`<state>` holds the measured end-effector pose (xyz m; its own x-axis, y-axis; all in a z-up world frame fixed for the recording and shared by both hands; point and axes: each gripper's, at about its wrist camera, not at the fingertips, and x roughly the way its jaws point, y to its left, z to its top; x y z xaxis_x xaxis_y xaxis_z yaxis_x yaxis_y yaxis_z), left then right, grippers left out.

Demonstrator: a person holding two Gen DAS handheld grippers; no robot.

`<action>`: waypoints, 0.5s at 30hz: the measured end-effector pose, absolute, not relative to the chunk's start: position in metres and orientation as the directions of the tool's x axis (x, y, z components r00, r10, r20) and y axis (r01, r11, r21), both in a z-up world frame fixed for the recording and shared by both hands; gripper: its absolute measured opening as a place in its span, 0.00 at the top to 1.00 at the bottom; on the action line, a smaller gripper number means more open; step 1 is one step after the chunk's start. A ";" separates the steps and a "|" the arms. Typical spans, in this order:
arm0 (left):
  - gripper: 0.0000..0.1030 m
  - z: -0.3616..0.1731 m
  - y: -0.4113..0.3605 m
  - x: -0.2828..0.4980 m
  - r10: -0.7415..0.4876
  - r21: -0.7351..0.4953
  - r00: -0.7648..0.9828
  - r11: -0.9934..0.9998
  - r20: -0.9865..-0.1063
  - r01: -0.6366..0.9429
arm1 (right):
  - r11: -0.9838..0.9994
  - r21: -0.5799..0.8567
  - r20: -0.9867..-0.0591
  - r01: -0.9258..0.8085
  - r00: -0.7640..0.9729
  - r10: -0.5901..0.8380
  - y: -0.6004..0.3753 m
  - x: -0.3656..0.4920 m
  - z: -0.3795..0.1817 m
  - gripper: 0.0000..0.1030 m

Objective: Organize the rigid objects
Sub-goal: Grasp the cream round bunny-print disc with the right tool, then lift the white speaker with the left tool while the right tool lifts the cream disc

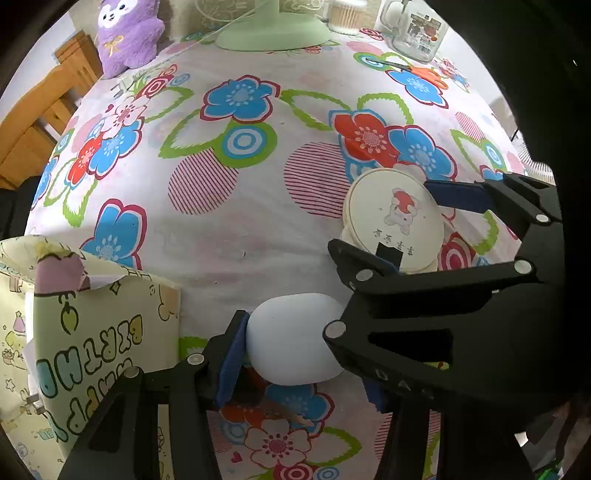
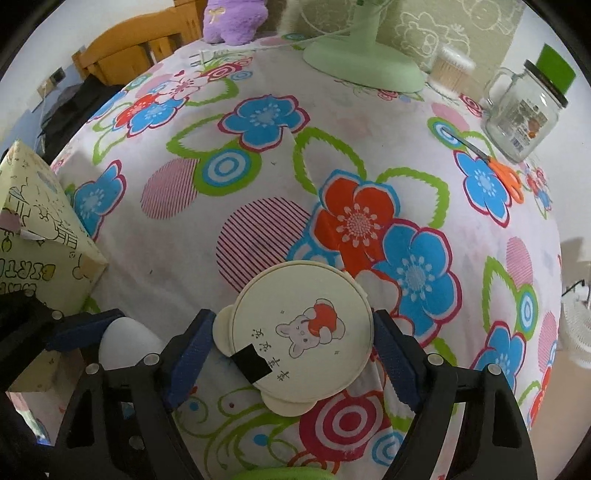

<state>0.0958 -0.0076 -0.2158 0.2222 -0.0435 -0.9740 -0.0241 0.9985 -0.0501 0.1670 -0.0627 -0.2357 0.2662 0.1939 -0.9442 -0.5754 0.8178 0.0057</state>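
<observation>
Spread across the table, a floral cloth (image 2: 258, 229) in blue, red and green. Wedged at its left edge, a pale-green gift box (image 1: 103, 332) with cartoon lettering, one paper corner torn. At the far side, a green fan base (image 2: 364, 62); left of it a purple plush (image 1: 127, 33); right of it a tub of cotton swabs (image 2: 452, 66) and a handled glass jar (image 2: 521, 114). Near the jar, orange scissors (image 2: 491, 166), blades toward the fan base. Beyond the cloth at far left, a wooden chair (image 2: 129, 51) against a pale wall.

Flat on the cloth, face up, a cream round lid (image 2: 301, 332) with small ear tabs, a rabbit print and a black tape patch; no long axis, the printed rabbit's head toward the jar side. Set astride it, the right gripper (image 2: 293, 354), blue pads at opposite rims, left pad seemingly at an ear tab, contact at the right rim not clear enough to call.

Just beside the box, a white egg-shaped object (image 1: 295, 338), long axis roughly level between the fingers, clamped by the left gripper (image 1: 288, 339); blue pad pressed on its left side, the other finger on its right. Lid and egg near each other, not touching.
</observation>
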 end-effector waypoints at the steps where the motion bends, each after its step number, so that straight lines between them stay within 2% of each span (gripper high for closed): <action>1: 0.45 -0.216 -0.008 0.096 -0.043 -0.049 0.222 0.999 -0.974 -0.024 | 0.820 0.003 -0.944 -0.572 0.268 0.190 -0.064 0.165 -0.236 0.17; 15: 0.45 -0.203 -0.047 0.071 -0.049 -0.042 0.240 0.998 -0.969 0.036 | 0.885 0.034 -0.943 -0.465 0.278 0.183 -0.101 0.140 -0.225 0.17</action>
<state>0.0705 -0.0471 -0.2027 0.2401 -0.0495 -0.9695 0.0361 0.9985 -0.0420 0.1398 -0.1010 -0.2249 0.2782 0.1826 -0.9430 -0.4645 0.8849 0.0343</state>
